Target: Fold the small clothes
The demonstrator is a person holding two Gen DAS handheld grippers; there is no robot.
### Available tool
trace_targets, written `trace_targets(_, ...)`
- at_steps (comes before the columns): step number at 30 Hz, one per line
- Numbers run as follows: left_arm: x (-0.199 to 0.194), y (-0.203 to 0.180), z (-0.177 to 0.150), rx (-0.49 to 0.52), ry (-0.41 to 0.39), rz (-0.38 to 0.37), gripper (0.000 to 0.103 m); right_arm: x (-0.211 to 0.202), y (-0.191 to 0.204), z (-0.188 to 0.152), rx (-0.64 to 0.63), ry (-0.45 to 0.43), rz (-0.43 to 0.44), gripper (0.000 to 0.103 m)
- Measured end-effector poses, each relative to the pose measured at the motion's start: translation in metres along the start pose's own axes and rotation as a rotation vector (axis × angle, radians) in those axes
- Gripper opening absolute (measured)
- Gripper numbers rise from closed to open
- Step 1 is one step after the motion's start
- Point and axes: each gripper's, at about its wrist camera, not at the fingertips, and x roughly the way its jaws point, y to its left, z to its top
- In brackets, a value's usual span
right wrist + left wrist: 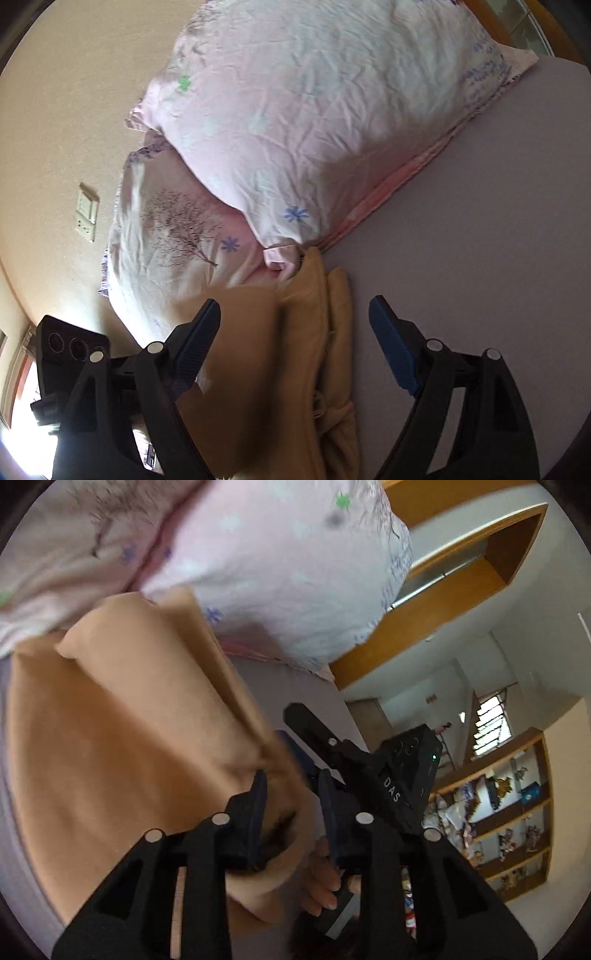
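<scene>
On the bedsheet, left jaws pinch the tan garment stretching toward the pillows; right jaws gape empty.

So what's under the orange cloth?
The orange cloth lies on a grey sheet, its far end against the pillows. Whatever is directly beneath it is covered.

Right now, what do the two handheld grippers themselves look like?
Both are matte black plastic frames with round silver pins. The right gripper has dark blue ribbed pads. The left gripper looks the same, and a black module lettered DAS shows beside it.
</scene>
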Motion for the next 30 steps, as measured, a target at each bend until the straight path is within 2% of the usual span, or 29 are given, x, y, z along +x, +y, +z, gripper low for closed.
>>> trace_targets(1,0.003,0.002,0.001,-0.016,-0.003,-0.037,0.031,0.000,-0.002,0.001,-0.003,0.005,-0.009,0.084)
trace_targets(3,-0.015,0.002,-0.004,-0.004,-0.046,-0.071,0.049,-0.001,-0.003,0.003,-0.015,0.020,-0.012,0.084)
trace_targets(4,-0.033,0.002,-0.009,0.028,-0.083,-0.046,0.059,-0.002,0.000,0.004,-0.030,0.038,0.000,0.084)
trace_targets(5,-0.050,0.002,-0.016,0.055,-0.108,0.003,0.061,-0.003,0.004,0.005,-0.050,0.055,0.013,0.084)
trace_targets(7,-0.073,0.002,-0.032,0.123,-0.117,0.103,0.062,-0.005,0.015,0.005,-0.102,0.107,0.042,0.084)
trace_targets(9,-0.086,0.004,-0.050,0.199,-0.113,0.207,0.062,-0.003,0.027,0.003,-0.150,0.161,0.035,0.080)
trace_targets(11,-0.082,0.001,-0.066,0.277,-0.097,0.275,0.062,-0.006,0.039,-0.003,-0.200,0.220,-0.001,0.067)
trace_targets(12,-0.080,-0.001,-0.076,0.309,-0.089,0.294,0.062,-0.010,0.044,-0.008,-0.224,0.239,0.015,0.058)
trace_targets(13,-0.078,-0.004,-0.085,0.345,-0.081,0.310,0.064,-0.020,0.052,-0.016,-0.254,0.245,0.034,0.056)
trace_targets(17,-0.074,0.000,-0.102,0.406,-0.075,0.336,0.069,-0.055,0.074,-0.048,-0.408,0.218,-0.042,0.056)
trace_targets(19,-0.065,0.007,-0.100,0.390,-0.054,0.343,0.069,-0.051,0.073,-0.060,-0.432,0.255,-0.071,0.055)
trace_targets(20,-0.053,0.011,-0.098,0.380,-0.039,0.351,0.069,-0.045,0.071,-0.064,-0.441,0.273,-0.093,0.049)
trace_targets(21,-0.048,0.017,-0.098,0.368,-0.026,0.360,0.069,-0.039,0.068,-0.068,-0.451,0.285,-0.123,0.015)
trace_targets(22,-0.045,0.021,-0.099,0.357,-0.012,0.368,0.068,-0.036,0.063,-0.071,-0.444,0.299,-0.137,0.009)
trace_targets(26,-0.042,0.041,-0.104,0.294,0.041,0.356,0.060,-0.044,0.030,-0.080,-0.333,0.305,-0.164,0.009)
trace_targets(28,-0.043,0.042,-0.108,0.291,0.060,0.352,0.060,-0.039,0.012,-0.086,-0.272,0.345,-0.174,0.009)
trace_targets(30,-0.047,0.040,-0.110,0.295,0.067,0.352,0.060,-0.041,0.010,-0.087,-0.267,0.346,-0.152,0.010)
